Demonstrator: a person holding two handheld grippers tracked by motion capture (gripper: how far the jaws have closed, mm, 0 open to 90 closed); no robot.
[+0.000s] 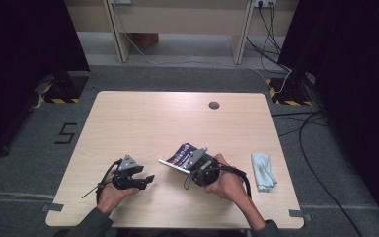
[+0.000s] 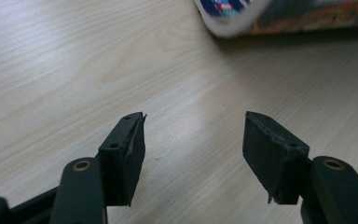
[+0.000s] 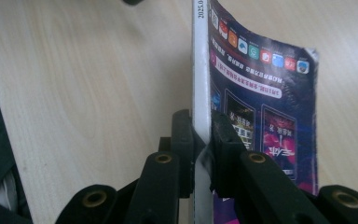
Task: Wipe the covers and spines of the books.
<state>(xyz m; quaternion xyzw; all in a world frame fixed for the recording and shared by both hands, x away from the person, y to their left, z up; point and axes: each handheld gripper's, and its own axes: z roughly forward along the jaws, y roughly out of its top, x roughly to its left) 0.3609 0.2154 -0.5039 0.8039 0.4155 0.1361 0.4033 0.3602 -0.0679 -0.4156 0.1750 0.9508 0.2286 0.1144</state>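
We are clamping the thin glossy dark-covered magazine [image 3: 256,107] by its spine in our right gripper [image 3: 200,133], its length running straight ahead of the jaws; our left gripper [image 2: 193,140] is waiting spread and empty, the magazine lying ahead of it on the counter [image 1: 143,123].

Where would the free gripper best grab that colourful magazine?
Probably the magazine's free edge nearest the open left gripper, approached level from the left. The right gripper already clamps its white spine, so the thin cover edge could slip between open jaws.
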